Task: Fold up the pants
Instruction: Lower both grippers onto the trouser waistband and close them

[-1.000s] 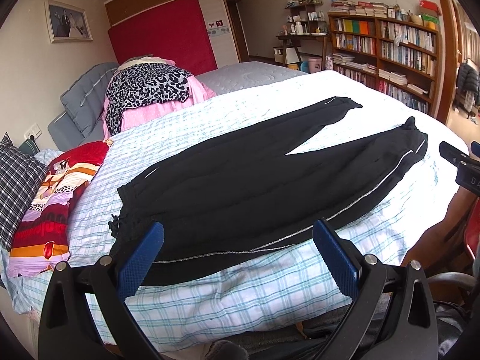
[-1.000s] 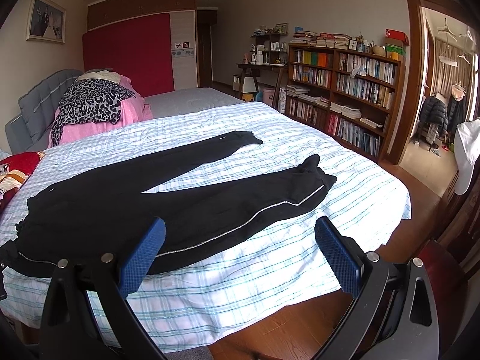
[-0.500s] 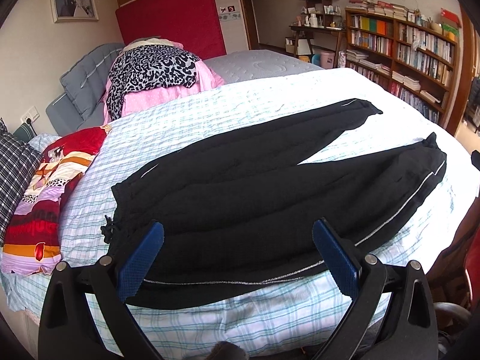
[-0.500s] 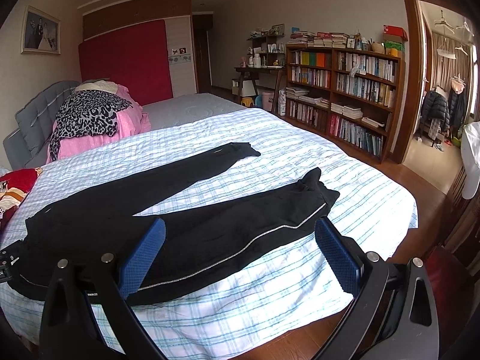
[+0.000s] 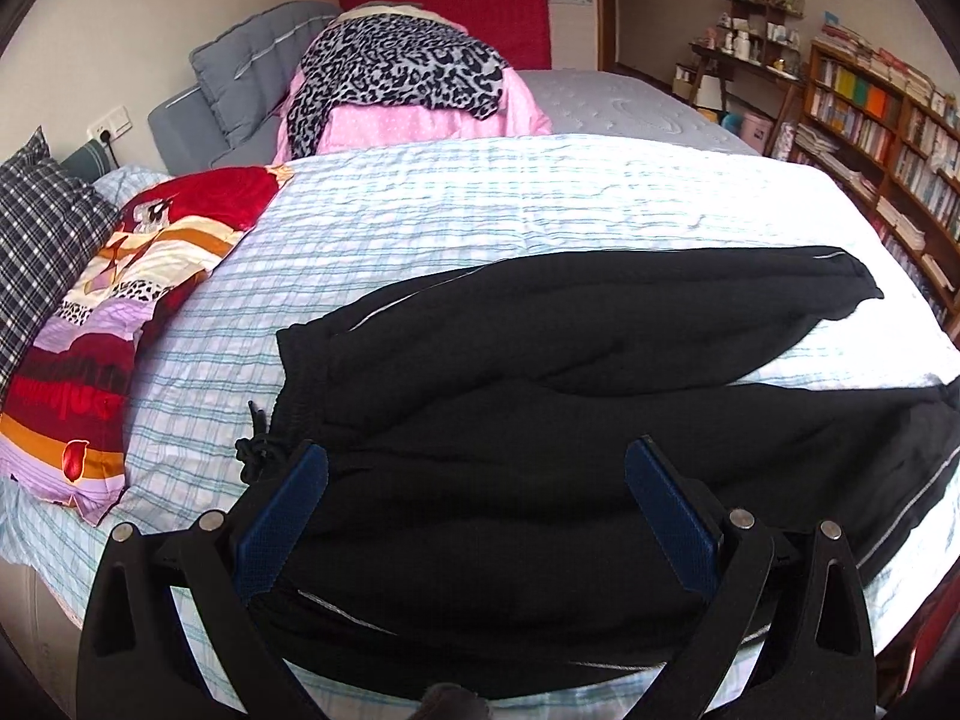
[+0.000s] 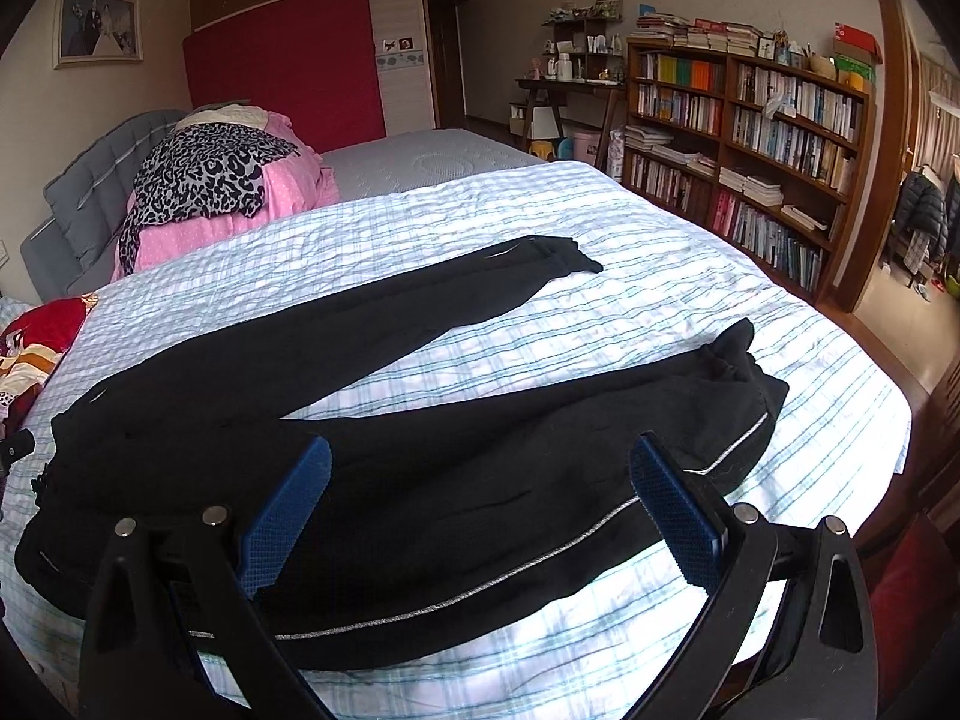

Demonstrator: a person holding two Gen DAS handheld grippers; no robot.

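Two spread grippers hover over soft black fabric pants [image 6: 372, 420] lying flat, legs splayed, on the crinkled blue-checked bed sheet [image 5: 480, 210]. The left gripper [image 5: 477, 495], jaws wide, is above the drawstring waistband; pinch probably both layers there. The right gripper [image 6: 480, 495], equally wide, should take the silver-striped near leg.

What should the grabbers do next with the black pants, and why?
Probably lower the left hand-held gripper onto the waistband edge and close. The pants lie flat on the bed, legs spread apart. Both it and the right hand-held gripper are open and empty, so nothing can be folded until the cloth is held.
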